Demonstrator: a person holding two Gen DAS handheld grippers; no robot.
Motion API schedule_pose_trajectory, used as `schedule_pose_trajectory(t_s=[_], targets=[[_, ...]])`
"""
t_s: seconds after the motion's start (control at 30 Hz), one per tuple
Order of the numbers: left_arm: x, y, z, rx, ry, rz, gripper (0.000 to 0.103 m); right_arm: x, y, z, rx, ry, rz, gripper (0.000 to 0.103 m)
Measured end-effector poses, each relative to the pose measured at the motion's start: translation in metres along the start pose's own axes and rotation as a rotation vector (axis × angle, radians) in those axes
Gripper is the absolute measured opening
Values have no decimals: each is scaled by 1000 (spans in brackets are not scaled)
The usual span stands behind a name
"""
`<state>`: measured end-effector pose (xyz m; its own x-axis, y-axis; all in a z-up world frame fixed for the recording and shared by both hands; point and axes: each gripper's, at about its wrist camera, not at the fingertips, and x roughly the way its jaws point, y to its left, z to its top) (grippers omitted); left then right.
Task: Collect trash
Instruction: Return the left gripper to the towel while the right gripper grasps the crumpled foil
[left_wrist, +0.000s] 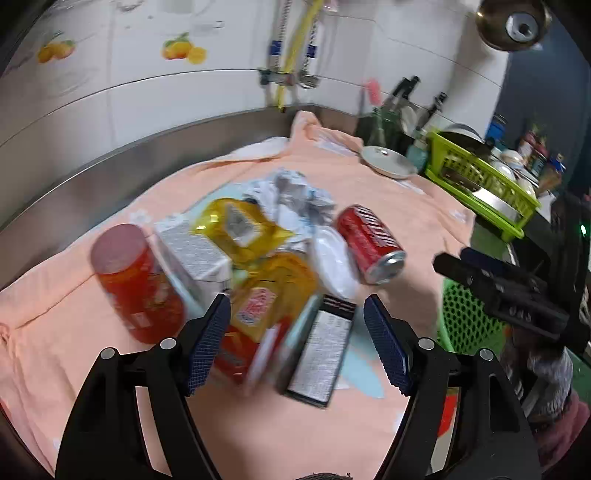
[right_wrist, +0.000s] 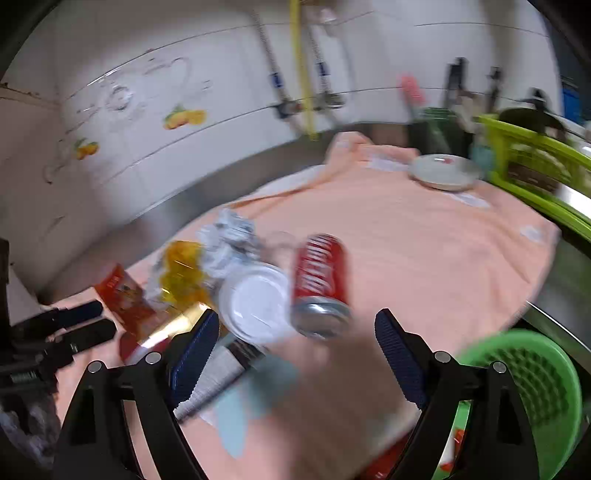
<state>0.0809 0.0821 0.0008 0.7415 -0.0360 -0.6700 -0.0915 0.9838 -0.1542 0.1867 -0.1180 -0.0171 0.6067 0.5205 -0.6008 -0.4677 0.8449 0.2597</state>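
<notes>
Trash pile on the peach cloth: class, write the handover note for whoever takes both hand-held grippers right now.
Left hand-held gripper: open, empty, above the black-and-white printed box.
Right hand-held gripper: open, empty, near the red soda can lying on its side.
Pile on the peach cloth: red cylindrical snack tube, white carton, yellow plastic wrapper, crumpled white paper, white round plastic lid.
Green mesh plastic basket sits at the right edge; something red shows inside.
Done: nothing gripped yet.
Left: pick up each piece; the basket looks like the likely bin.
</notes>
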Motion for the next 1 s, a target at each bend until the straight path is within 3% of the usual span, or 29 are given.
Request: schedule_pose_trajectory(t_s=[0.3, 0.57, 0.87, 1.0], targets=[[-3, 32, -2, -59, 0, 34, 74, 66, 47, 46, -137, 29, 83, 74], [-1, 42, -3, -71, -1, 27, 74, 120, 65, 78, -165, 82, 111, 64], [5, 44, -1, -72, 3, 17, 73, 164, 83, 81, -241, 156, 59, 57], [6, 45, 0, -75, 4, 12, 72, 176, 83, 77, -261, 184, 27, 49]])
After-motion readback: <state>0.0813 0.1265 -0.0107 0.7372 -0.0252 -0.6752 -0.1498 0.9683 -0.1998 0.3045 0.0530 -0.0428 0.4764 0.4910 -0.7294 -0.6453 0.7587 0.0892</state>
